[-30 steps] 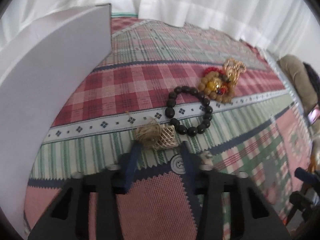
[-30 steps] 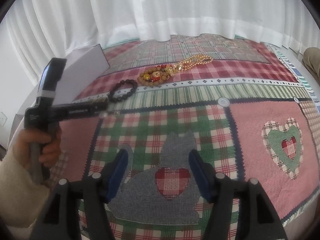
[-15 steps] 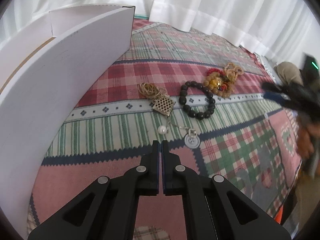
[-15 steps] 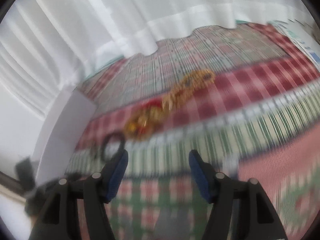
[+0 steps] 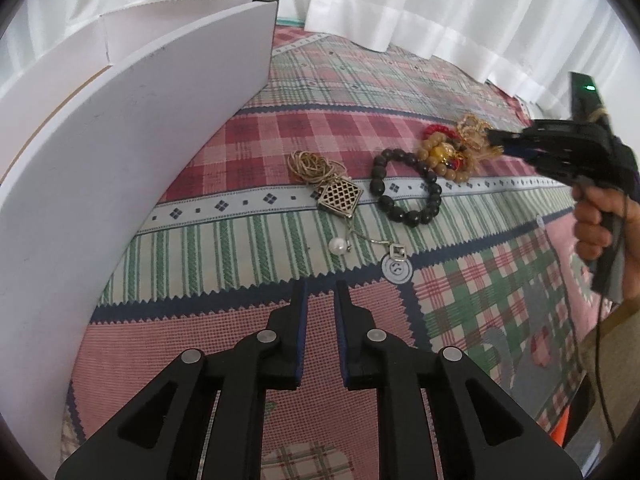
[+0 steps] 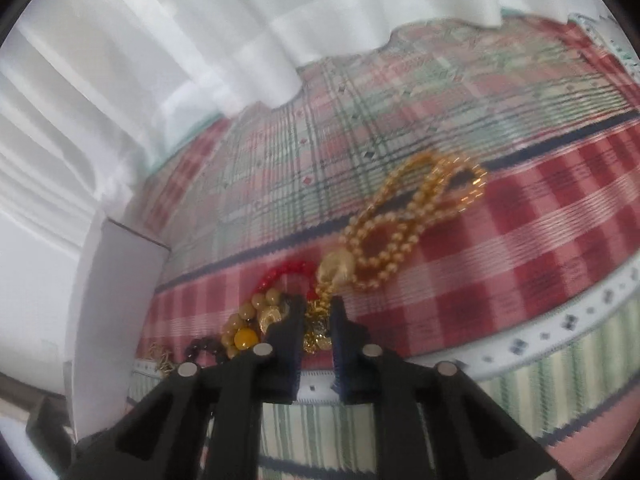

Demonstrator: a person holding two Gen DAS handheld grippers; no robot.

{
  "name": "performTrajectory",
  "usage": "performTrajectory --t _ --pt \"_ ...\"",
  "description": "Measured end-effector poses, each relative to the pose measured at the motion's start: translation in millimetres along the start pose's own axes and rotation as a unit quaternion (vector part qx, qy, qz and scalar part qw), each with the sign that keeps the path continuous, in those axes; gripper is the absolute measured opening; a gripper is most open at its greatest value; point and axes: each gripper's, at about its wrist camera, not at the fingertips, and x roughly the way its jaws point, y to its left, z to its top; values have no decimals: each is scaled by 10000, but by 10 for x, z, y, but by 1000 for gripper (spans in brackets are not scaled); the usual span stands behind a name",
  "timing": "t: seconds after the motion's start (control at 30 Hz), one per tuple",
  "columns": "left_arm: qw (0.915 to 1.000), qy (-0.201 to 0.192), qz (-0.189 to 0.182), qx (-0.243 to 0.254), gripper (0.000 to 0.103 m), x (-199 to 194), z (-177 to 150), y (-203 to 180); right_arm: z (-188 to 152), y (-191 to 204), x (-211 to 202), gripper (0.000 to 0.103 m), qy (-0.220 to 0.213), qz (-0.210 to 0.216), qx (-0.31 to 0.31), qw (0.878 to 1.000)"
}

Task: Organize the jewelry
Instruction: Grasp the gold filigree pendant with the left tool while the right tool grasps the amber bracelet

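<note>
On a plaid patchwork quilt [image 5: 280, 136], four pieces of jewelry lie in a row beside one white cardboard box [image 5: 132, 128]: a lattice-pendant necklace [image 5: 338, 198] with one pearl [image 5: 337, 246], a dark bead bracelet [image 5: 406, 186], a tan-and-red bead bracelet [image 5: 438, 154] and a gold ball-chain necklace [image 6: 416, 220]. The left gripper [image 5: 320, 294] hovers over the quilt, jaws slightly apart, holding nothing. The right gripper [image 6: 316, 312], fingers nearly together, straddles the gold chain's near end; actual clamping cannot be told.
</note>
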Motion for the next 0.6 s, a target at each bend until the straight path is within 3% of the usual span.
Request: performTrajectory --t 0.07,0.33,0.47,0.6 --pt "10000 19 12 53 14 17 27 -28 -18 -31 -171 12 -72 140 17 9999" --pt "9990 -66 -2 440 43 6 198 -148 -281 95 -985 12 -471 537 -391 9967" --pt "9979 -30 -24 639 50 92 291 -214 -428 215 -1271 12 -730 563 -686 9934" --pt "9974 -117 236 665 54 252 410 -293 -614 298 -1414 12 -812 598 -866 9911"
